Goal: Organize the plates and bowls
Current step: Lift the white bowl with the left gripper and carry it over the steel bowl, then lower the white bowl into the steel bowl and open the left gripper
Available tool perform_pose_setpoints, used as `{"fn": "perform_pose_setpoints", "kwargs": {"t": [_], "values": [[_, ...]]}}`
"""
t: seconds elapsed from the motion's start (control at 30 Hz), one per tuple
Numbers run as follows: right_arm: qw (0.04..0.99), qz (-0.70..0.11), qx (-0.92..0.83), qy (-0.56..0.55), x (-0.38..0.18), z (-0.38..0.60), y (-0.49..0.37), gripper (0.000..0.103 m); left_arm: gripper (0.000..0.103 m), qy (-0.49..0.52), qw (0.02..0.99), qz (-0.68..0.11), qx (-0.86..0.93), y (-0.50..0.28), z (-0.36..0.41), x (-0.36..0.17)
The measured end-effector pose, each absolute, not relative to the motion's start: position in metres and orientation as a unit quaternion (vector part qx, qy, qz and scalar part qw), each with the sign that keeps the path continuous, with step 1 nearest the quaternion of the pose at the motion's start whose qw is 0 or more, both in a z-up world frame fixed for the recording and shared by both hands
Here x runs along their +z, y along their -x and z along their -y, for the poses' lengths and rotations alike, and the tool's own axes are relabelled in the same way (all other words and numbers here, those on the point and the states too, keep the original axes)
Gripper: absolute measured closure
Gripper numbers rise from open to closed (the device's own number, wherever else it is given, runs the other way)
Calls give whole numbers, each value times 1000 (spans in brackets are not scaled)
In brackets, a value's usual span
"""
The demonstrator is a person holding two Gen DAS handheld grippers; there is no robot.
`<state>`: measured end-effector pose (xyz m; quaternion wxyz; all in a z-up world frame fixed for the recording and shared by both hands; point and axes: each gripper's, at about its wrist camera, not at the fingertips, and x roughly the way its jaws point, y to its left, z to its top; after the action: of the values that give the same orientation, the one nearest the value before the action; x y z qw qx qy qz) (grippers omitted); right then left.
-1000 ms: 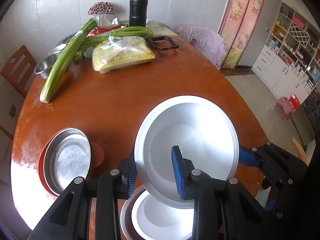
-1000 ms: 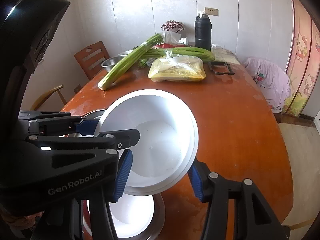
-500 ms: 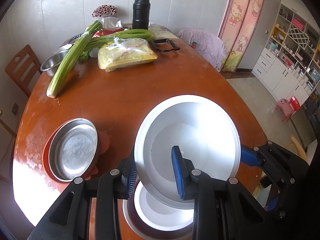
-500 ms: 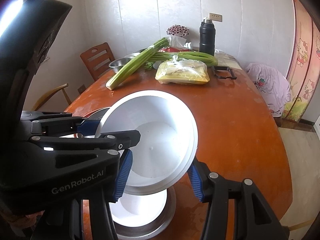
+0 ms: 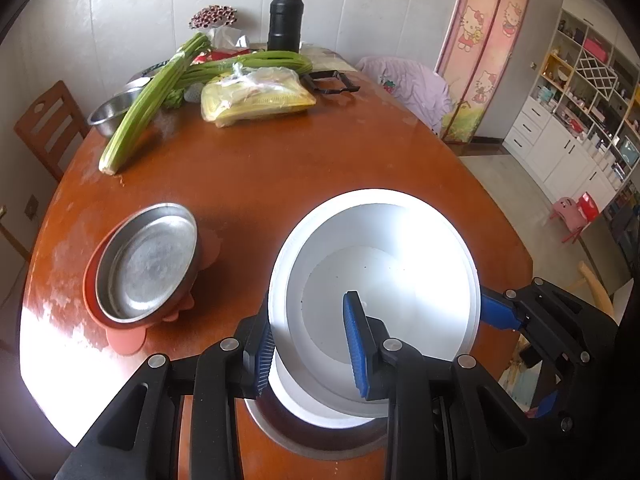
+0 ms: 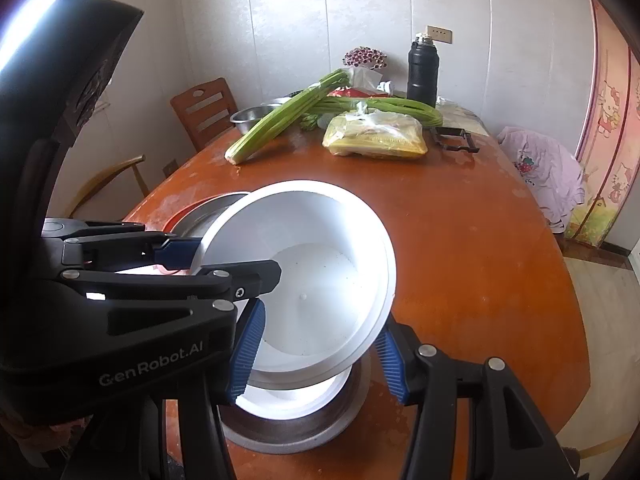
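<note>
Left tool (image 5: 310,346) grasping one white bowl (image 5: 376,280); right tool (image 6: 316,360) spread, released. Two steel plates (image 5: 148,262), two celery bunches (image 5: 156,92).

From my left wrist view, the bowl (image 5: 376,264) I hold sits tilted above another bowl (image 5: 296,396), which is nested in a metal dish (image 5: 316,436) at the near table (image 5: 320,168) edge. Left of these, a metal plate (image 5: 148,260) rests on a mat (image 5: 124,340). Toward the far end lie celery (image 5: 148,104) on the left, a bag (image 5: 256,98) right of it, and a flask (image 5: 285,20) behind both. A steel basin (image 5: 112,114) sits under the celery, with a chair (image 5: 48,128) to its left, off the table
</note>
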<state>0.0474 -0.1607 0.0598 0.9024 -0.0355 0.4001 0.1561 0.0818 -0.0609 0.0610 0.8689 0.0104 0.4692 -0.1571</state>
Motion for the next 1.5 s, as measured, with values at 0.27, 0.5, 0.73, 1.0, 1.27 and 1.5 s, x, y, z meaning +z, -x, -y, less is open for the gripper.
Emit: {"fn": "perform_pose_setpoints", "kwargs": {"t": [0.27, 0.5, 0.73, 1.0, 1.27, 1.5], "values": [[895, -413, 164, 41, 43, 154, -40, 49, 72, -13, 864, -480, -151, -74, 57, 45], [891, -420, 166, 47, 34, 153, -36, 49, 71, -13, 862, -484, -148, -69, 55, 37], [887, -427, 167, 55, 27, 151, -33, 49, 71, -15, 859, -489, -148, -67, 56, 30], [882, -436, 169, 57, 19, 148, -35, 49, 72, -15, 855, -497, -148, -67, 55, 22], [880, -439, 170, 59, 15, 148, -35, 49, 72, -15, 853, -501, -149, -68, 56, 17], [881, -438, 170, 58, 15, 148, -35, 49, 71, -13, 852, -501, -149, -69, 54, 15]]}}
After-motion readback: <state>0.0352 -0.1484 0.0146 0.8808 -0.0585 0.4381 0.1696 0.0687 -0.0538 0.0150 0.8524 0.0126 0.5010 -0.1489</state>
